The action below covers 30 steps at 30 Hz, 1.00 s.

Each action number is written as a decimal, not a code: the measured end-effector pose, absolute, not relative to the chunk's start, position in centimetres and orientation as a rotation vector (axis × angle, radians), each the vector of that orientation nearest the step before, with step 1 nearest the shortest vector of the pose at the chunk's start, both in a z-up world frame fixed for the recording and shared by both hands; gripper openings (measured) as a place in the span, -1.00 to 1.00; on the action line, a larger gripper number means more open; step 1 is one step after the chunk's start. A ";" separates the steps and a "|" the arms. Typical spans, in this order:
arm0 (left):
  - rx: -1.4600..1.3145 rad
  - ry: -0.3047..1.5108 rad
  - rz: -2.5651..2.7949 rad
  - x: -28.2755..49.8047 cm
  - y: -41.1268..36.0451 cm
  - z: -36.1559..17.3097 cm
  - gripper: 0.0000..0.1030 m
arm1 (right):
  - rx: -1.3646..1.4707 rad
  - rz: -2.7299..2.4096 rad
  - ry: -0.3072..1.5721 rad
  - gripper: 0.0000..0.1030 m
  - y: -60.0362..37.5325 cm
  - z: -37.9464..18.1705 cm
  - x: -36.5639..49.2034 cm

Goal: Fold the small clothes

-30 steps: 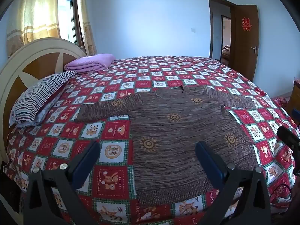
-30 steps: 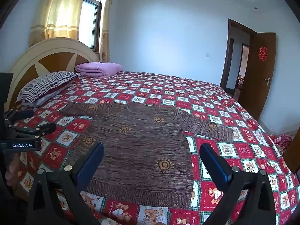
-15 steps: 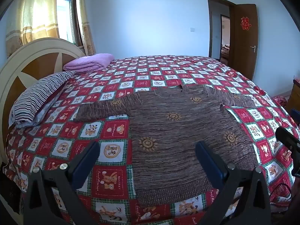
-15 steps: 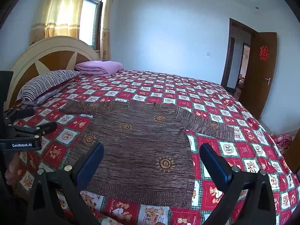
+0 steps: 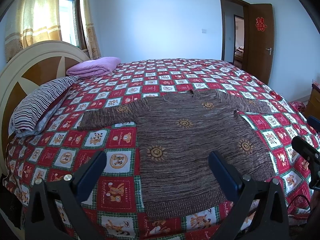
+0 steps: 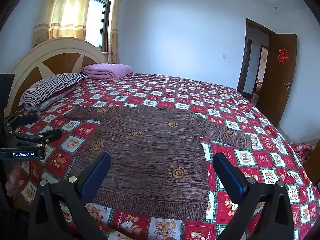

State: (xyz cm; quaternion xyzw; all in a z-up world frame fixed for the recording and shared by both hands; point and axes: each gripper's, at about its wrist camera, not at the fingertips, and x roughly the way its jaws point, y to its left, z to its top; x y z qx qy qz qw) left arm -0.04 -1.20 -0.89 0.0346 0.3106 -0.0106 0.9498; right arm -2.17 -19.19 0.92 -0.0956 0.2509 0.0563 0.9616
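A brown knitted sweater (image 5: 186,138) with yellow sun motifs lies flat on the bed, sleeves spread left and right, hem toward me. It also shows in the right wrist view (image 6: 152,156). My left gripper (image 5: 158,160) is open and empty, held above the sweater's lower left part. My right gripper (image 6: 162,162) is open and empty above the sweater's lower right part. The left gripper also shows in the right wrist view (image 6: 34,128) at the left edge, and the right gripper shows in the left wrist view (image 5: 308,138) at the right edge.
The bed has a red checked cartoon cover (image 5: 120,140). A striped pillow (image 5: 40,104) and a folded purple quilt (image 5: 94,67) lie by the round headboard (image 5: 30,60). An open brown door (image 5: 260,40) stands at the far right.
Both views have risen and tilted slightly; the sweater lies as before. Both grippers stay open.
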 end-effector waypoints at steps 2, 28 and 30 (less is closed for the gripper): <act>0.070 0.633 -0.022 0.0 -1.2 -0.9 1.00 | -0.193 0.117 0.510 0.98 -19.3 0.9 -2.2; 0.067 0.637 -0.022 -0.1 -1.2 -1.0 1.00 | -0.196 0.123 0.519 0.98 -19.0 0.6 -2.1; 0.066 0.638 -0.021 -0.1 -1.1 -1.1 1.00 | -0.192 0.128 0.521 0.98 -19.1 0.6 -2.1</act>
